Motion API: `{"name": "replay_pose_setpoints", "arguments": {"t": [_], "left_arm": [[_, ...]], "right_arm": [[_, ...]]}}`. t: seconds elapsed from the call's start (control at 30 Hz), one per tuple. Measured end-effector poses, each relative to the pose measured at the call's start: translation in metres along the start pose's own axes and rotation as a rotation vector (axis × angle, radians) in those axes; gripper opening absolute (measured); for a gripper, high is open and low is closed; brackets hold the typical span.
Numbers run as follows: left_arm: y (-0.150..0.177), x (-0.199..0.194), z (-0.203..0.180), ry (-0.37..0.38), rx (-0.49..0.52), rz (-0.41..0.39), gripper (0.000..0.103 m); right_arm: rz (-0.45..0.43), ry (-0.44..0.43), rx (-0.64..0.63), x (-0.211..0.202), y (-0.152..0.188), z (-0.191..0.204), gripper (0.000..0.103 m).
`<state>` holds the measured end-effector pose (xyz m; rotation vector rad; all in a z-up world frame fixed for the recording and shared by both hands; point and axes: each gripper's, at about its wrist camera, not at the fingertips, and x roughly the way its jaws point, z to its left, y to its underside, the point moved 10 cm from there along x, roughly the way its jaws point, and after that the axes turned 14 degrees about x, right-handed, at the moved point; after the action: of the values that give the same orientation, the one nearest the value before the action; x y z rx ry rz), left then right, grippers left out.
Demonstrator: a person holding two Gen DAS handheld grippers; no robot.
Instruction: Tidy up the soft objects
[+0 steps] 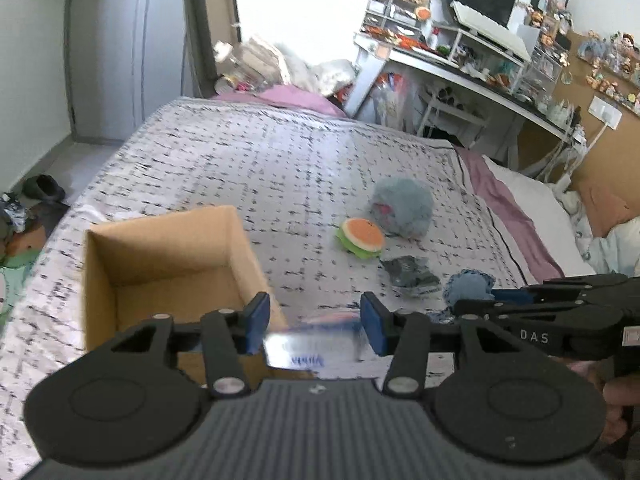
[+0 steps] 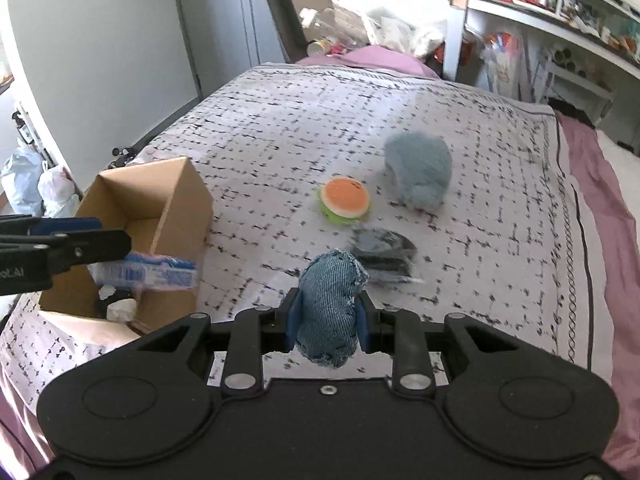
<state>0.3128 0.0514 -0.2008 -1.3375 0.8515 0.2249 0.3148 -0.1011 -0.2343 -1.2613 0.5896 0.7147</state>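
My left gripper (image 1: pixel 316 324) is shut on a blue-and-white soft packet (image 1: pixel 310 348), blurred, held just right of the open cardboard box (image 1: pixel 160 248). In the right wrist view that packet (image 2: pixel 148 274) hangs over the box (image 2: pixel 176 200) at its near right corner. My right gripper (image 2: pixel 328 320) is shut on a small denim soft toy (image 2: pixel 330 300), lifted off the bedspread. On the bed beyond lie a burger plush (image 2: pixel 345 200), a fluffy grey-blue plush (image 2: pixel 420 168) and a dark item in clear wrap (image 2: pixel 384 250). White and black things (image 2: pixel 120 306) lie inside the box.
All of this sits on a bed with a black-and-white patterned spread (image 1: pixel 260 168). White pillows (image 1: pixel 532 200) lie at the right. A cluttered desk with shelves (image 1: pixel 460 64) stands beyond the bed, a grey wardrobe (image 1: pixel 108 60) at the left, with shoes and clutter on the floor (image 1: pixel 40 188).
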Motion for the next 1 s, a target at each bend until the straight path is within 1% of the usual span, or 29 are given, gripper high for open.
{"name": "replay_pose_setpoints", "arguments": {"t": [0.03, 0.1, 0.13, 0.17, 0.27, 0.33, 0.43, 0.5, 0.53, 0.6, 0.67, 0.73, 0.8, 0.87, 1.0], "left_arm": [[0.001, -0.002, 0.003, -0.002, -0.005, -0.002, 0.041], [0.005, -0.005, 0.011, 0.004, -0.03, -0.001, 0.028], [0.008, -0.006, 0.014, 0.008, -0.043, 0.003, 0.025], [0.011, -0.006, 0.017, 0.01, -0.052, 0.007, 0.023], [0.019, -0.01, 0.021, 0.009, -0.051, 0.019, 0.023], [0.026, -0.011, 0.019, 0.024, -0.053, 0.033, 0.027], [0.04, -0.007, 0.011, 0.079, -0.051, 0.071, 0.035], [0.046, -0.005, 0.003, 0.111, -0.04, 0.08, 0.05], [0.048, -0.004, -0.001, 0.12, -0.033, 0.081, 0.053], [0.05, 0.0, -0.009, 0.144, -0.02, 0.077, 0.066], [0.052, 0.004, -0.017, 0.17, -0.011, 0.076, 0.073], [0.054, 0.01, -0.025, 0.186, 0.01, 0.08, 0.076], [0.054, 0.016, -0.033, 0.184, 0.038, 0.078, 0.078], [0.053, 0.019, -0.04, 0.188, 0.055, 0.082, 0.078], [0.046, 0.02, -0.05, 0.214, 0.057, 0.07, 0.078]], "right_arm": [[0.001, -0.006, 0.001, 0.001, 0.0, 0.004, 0.028], [0.006, -0.016, 0.006, 0.004, 0.001, 0.01, 0.028], [0.008, -0.021, 0.008, 0.004, 0.001, 0.013, 0.028], [0.005, -0.025, 0.007, 0.005, 0.001, 0.017, 0.028], [0.006, -0.029, 0.007, 0.005, 0.002, 0.022, 0.028], [0.01, -0.029, 0.007, 0.005, 0.005, 0.023, 0.028], [0.017, -0.021, 0.012, 0.006, 0.007, 0.021, 0.028], [0.023, -0.012, 0.013, 0.007, 0.008, 0.018, 0.028], [0.023, -0.007, 0.013, 0.007, 0.008, 0.016, 0.028], [0.02, -0.005, 0.018, 0.006, 0.007, 0.014, 0.028], [0.014, 0.001, 0.022, 0.004, 0.005, 0.01, 0.028], [0.01, 0.007, 0.026, 0.002, 0.003, 0.005, 0.028], [0.006, 0.013, 0.033, 0.0, 0.002, 0.0, 0.028], [0.004, 0.021, 0.037, -0.001, 0.001, -0.006, 0.028], [0.005, 0.033, 0.051, -0.002, 0.003, -0.019, 0.028]]}}
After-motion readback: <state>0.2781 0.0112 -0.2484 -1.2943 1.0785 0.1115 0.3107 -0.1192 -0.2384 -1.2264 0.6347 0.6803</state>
